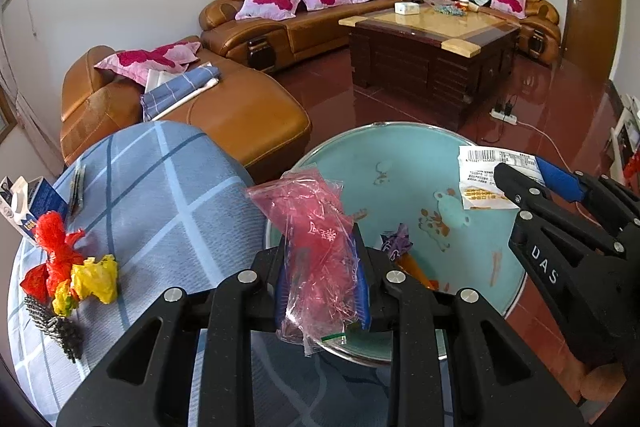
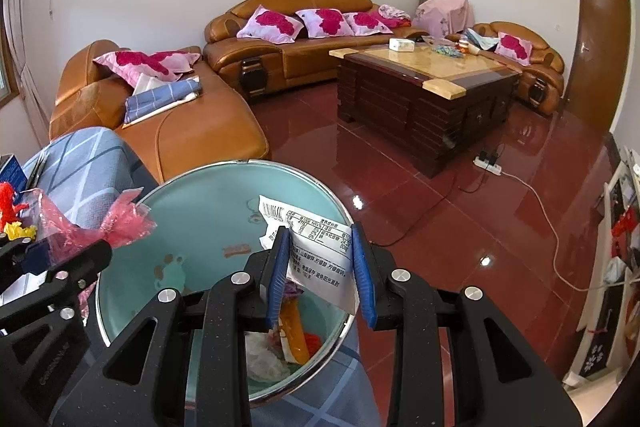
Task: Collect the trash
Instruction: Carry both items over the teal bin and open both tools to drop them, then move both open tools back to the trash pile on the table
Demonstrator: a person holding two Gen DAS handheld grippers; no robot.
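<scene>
A teal enamel basin stands at the edge of a table with a blue checked cloth. My left gripper is shut on a crumpled pink clear plastic bag and holds it over the basin's near rim. My right gripper holds a white printed wrapper between its blue pads over the basin; it also shows in the left wrist view. Wrappers lie in the basin bottom. Red and yellow plastic scraps lie on the cloth at left.
A blue and white carton, a steel scourer and a dark pen-like item are on the cloth. Beyond are brown leather sofas, a wooden coffee table, a red tiled floor with a power strip.
</scene>
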